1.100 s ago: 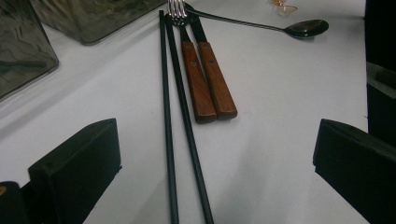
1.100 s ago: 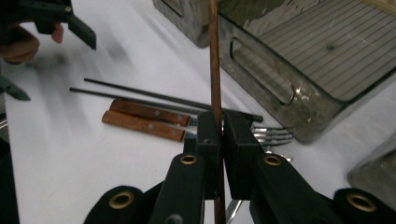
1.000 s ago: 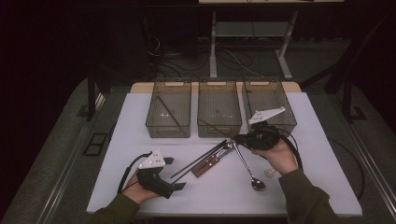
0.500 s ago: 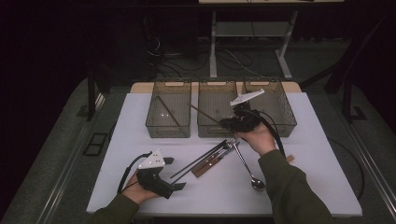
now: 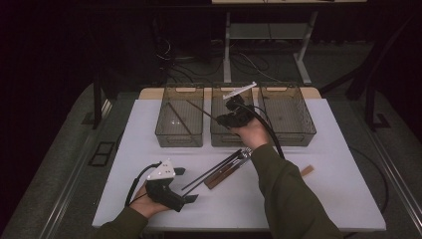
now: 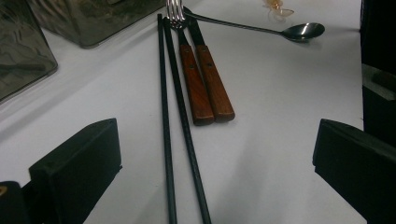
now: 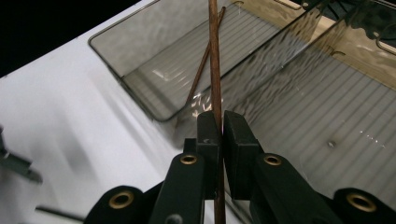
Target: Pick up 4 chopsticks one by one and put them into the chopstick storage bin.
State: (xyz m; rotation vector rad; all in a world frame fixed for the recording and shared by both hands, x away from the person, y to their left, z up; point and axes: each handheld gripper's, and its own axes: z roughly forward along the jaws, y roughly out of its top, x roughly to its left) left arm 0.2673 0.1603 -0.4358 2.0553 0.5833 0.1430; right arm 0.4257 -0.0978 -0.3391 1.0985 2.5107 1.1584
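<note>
No readable text.
Nothing legible on the clear smoky plastic bins (image 5: 179,119), dark utensils or white worktop (image 5: 338,199): no labels, brands, numbers.

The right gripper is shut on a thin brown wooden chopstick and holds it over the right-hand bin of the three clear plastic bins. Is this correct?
Not quite. The right gripper is shut on the thin brown wooden chopstick, but the chopstick reaches over the left-hand clear plastic bin, not the right-hand one. The high view shows this.
</note>
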